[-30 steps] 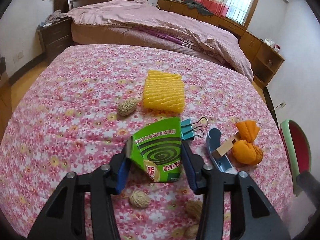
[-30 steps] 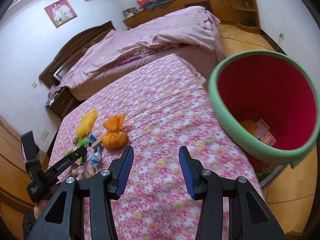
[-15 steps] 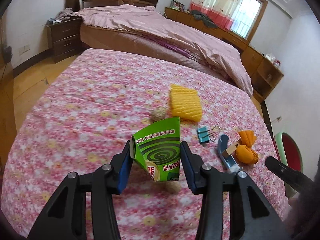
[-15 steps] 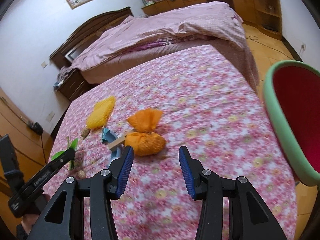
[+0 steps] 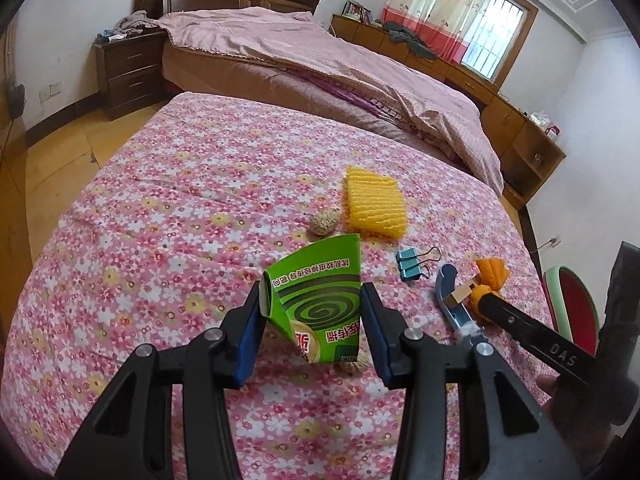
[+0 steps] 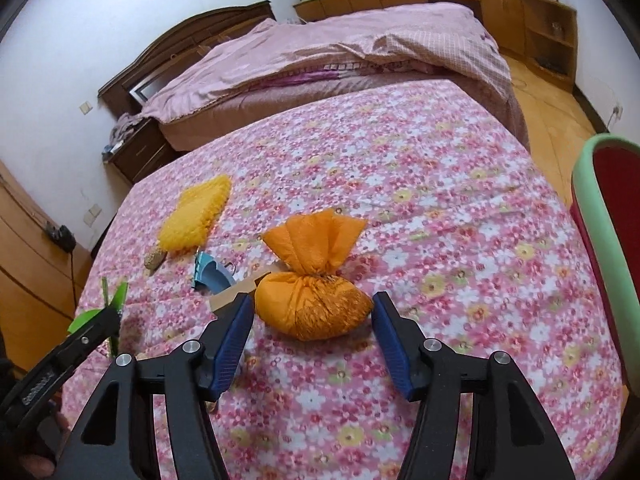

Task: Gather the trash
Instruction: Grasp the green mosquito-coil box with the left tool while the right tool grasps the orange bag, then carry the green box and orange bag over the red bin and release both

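We hold the torn green cardboard box (image 5: 320, 304) tight in our left gripper (image 5: 314, 330) above the flowery pink bedspread (image 5: 192, 216), while our right gripper (image 6: 312, 330) is opening around the tied orange bag (image 6: 314, 304), with more trash left.

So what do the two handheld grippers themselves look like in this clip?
Both match: the left gripper and right gripper have black plastic triangular-cutout linkages, silver pivot bolts and two blue ribbed finger pads. White lettering is printed along the side of each arm. No cables show.
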Tool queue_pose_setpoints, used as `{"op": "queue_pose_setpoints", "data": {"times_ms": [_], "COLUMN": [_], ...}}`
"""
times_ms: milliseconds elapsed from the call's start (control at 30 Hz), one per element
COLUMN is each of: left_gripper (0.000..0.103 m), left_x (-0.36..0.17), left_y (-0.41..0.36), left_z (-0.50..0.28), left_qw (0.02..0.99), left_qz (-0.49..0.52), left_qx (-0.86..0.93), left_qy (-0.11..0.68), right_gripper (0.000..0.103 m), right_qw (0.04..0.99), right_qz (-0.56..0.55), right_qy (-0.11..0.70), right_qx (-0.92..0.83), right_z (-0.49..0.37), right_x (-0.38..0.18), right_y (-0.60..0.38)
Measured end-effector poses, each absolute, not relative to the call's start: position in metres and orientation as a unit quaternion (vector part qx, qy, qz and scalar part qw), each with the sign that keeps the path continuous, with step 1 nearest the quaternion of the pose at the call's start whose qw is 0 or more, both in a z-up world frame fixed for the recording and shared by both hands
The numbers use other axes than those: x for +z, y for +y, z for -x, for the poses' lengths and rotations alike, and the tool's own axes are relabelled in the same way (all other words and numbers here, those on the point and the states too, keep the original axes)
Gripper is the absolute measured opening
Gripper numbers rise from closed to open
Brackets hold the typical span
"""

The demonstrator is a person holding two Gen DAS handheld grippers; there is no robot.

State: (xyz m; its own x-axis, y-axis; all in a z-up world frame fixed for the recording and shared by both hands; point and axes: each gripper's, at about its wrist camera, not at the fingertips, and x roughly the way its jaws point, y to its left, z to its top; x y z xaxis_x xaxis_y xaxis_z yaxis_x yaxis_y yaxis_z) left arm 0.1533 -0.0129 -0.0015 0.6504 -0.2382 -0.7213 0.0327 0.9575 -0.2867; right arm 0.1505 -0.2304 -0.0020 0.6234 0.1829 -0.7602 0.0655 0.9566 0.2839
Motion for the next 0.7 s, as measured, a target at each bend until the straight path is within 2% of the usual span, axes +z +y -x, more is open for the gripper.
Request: {"op": "queue_pose_setpoints", "data": {"times_ms": [33,67,100,233,333,700], "left_gripper": [0.046,0.046,0.046,0.046,0.046,0.046], "left_x": [-0.001,-0.001,-0.001,0.002,0.005,0.030], "left_y": [-0.013,-0.013,-0.014,-0.014,-0.014,-0.024], "left_z": [-0.153,-0.152,-0.152,-0.147,-0.141,-0.117], "left_qw": [0.900,0.900,0.900,0.901,0.902,0.907], "left_qz": [0.126,0.126,0.126,0.125,0.127,0.127], "left_qx": [-0.076,-0.077,-0.078,-0.080,-0.082,-0.098], "left_qy": [0.411,0.411,0.410,0.407,0.405,0.389], "right_gripper": [0.060,0.051,0.051,0.038,0.032,0.029], "right_qw": [0.890,0.891,0.891,0.891,0.892,0.907], "right_qz": [-0.139,-0.135,-0.134,-0.126,-0.124,-0.143], "right_qy": [0.432,0.431,0.434,0.434,0.433,0.394], "right_qx": [0.033,0.031,0.031,0.037,0.040,0.044], "right_z": [-0.151,-0.151,-0.151,-0.147,-0.141,-0.094], "right_x": [-0.002,-0.003,-0.004,-0.004,-0.001,0.035], "right_y": [-0.228,-0.227,-0.227,-0.226,-0.227,-0.245]}}
